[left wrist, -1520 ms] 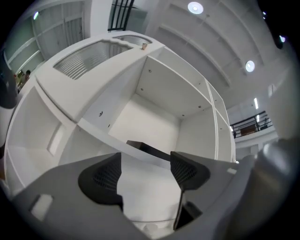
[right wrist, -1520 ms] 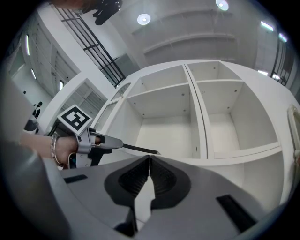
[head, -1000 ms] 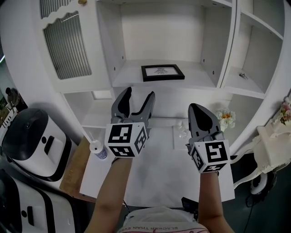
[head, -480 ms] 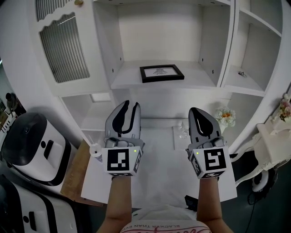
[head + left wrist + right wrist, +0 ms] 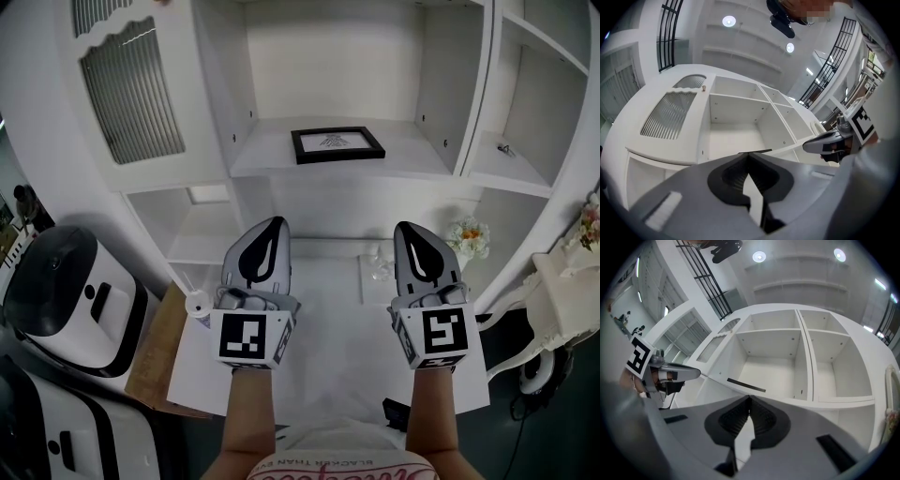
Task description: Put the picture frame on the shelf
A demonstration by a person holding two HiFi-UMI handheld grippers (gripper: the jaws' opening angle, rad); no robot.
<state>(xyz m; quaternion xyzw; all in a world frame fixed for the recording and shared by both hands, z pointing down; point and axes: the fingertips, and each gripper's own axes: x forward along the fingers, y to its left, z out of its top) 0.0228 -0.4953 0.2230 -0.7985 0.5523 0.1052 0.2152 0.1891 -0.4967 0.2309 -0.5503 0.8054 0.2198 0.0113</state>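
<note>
A black picture frame [image 5: 337, 144] lies flat on the middle shelf [image 5: 272, 159] of the white cabinet; its dark edge also shows in the right gripper view as the frame [image 5: 746, 385] and in the left gripper view as the frame [image 5: 754, 152]. My left gripper [image 5: 273, 225] is shut and empty, held below the shelf over the white table [image 5: 328, 347]. My right gripper [image 5: 410, 229] hangs beside it, also shut with nothing between its jaws. Neither gripper touches the frame.
A small flower bouquet [image 5: 467, 236] stands at the table's back right, a clear glass item [image 5: 379, 270] beside it. A small bottle [image 5: 198, 307] sits at the table's left edge. White appliances [image 5: 70, 295] stand at the left. A louvered cabinet door [image 5: 131, 89] is upper left.
My left gripper's jaws have gone from wide open to shut, empty, and the gripper dropped slightly nearer me. The right gripper stayed shut and barely moved. The frame did not move.
</note>
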